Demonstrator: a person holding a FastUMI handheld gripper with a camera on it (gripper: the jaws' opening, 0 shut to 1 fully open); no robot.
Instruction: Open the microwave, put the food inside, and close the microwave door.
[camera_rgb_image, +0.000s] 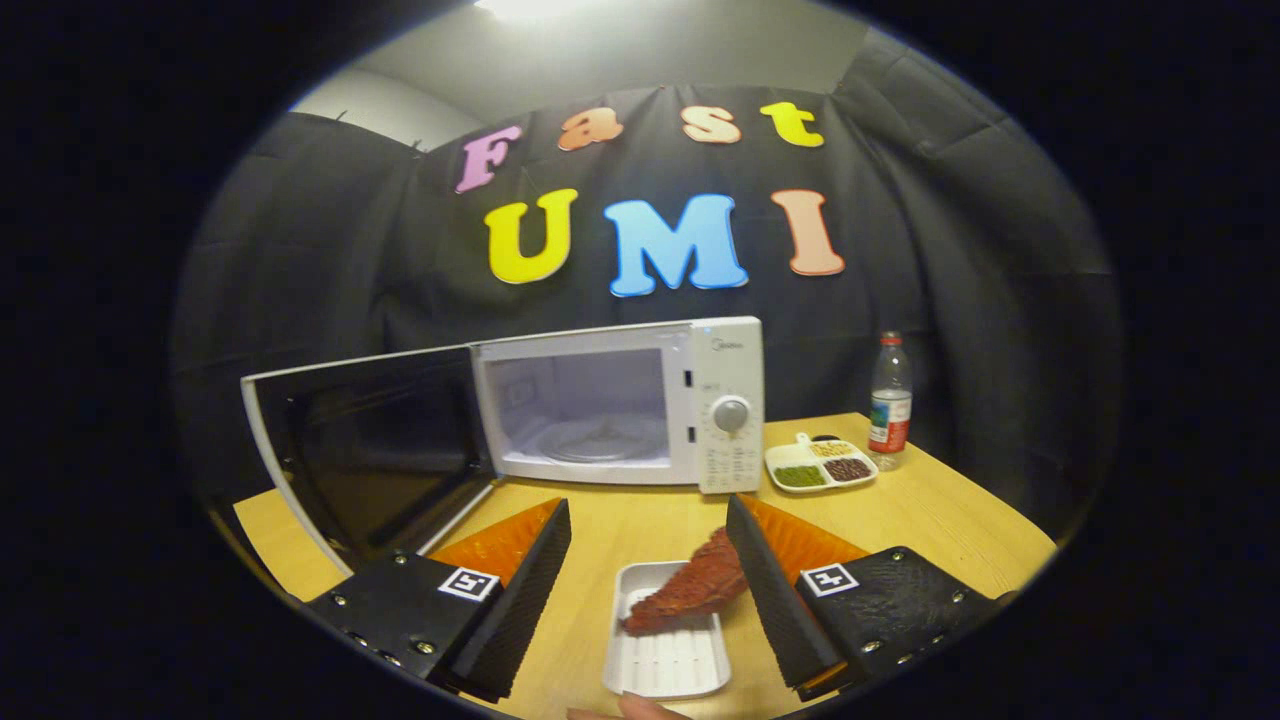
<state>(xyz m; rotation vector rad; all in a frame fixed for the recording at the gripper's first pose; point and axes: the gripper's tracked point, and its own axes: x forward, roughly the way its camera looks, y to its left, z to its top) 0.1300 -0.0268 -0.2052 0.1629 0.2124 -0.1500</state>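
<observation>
A white microwave (620, 410) stands at the back of the wooden table, beyond the fingers. Its door (365, 450) is swung wide open to the left, showing the bare cavity and glass turntable (595, 440). Between my fingers, low on the table, lies a white ridged tray (668, 655) carrying a reddish-brown wedge of food (690, 595). The wedge's far tip lies close against the right finger (765, 585). My gripper (648, 520) is open, its fingers spread wider than the tray and pressing on nothing.
A white divided dish (820, 465) of beans and a plastic water bottle (889, 400) stand to the right of the microwave. A fingertip of a person (640, 708) shows just below the tray. The open door juts over the table's left part.
</observation>
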